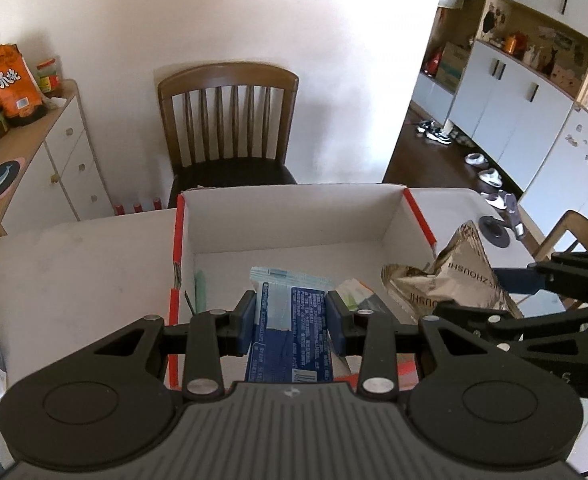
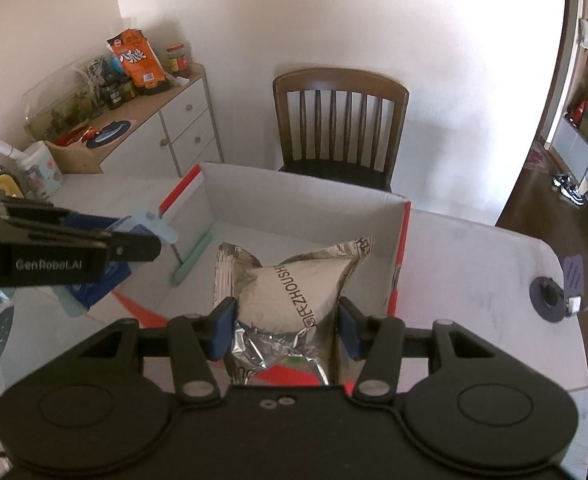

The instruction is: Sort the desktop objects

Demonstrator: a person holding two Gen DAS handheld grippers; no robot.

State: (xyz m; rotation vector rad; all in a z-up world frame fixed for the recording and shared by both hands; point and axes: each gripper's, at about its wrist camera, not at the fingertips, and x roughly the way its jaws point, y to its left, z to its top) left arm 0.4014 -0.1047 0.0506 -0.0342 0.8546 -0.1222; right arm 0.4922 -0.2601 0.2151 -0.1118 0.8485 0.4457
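Both hands are over the open white box [image 1: 289,216] with red edges that stands on the white table [image 1: 73,264], and each carries something, so this looks like the delivery step of the sorting: two items brought to the box at once, neither let go. The left gripper [image 1: 290,316] pinches a blue packet [image 1: 289,340] between its blue pads, the packet standing up between the fingers with its pale top edge poking out above the box's near left part. The right gripper [image 2: 287,326] is clamped on a puffy silver foil pouch [image 2: 289,284], its pads pressing the pouch's sides, and the pouch hangs over the box's right half; from the left camera it shows at the box's right wall. Inside the box already lie a pale green stick-like thing [image 1: 200,290] against the left wall and a white-and-green pack [image 1: 354,292] near the middle; I cannot tell what either is exactly. Off to the right on the table sits a small dark round stand [image 1: 494,232], well apart from the box. As I judge it, the next move calls for both grippers to come lower into the box and then spread their fingers, each over bare floor so that the packet and the pouch do not land on each other or catch on the near wall; the pouch is bulky and slippery-looking, so it may tumble when released
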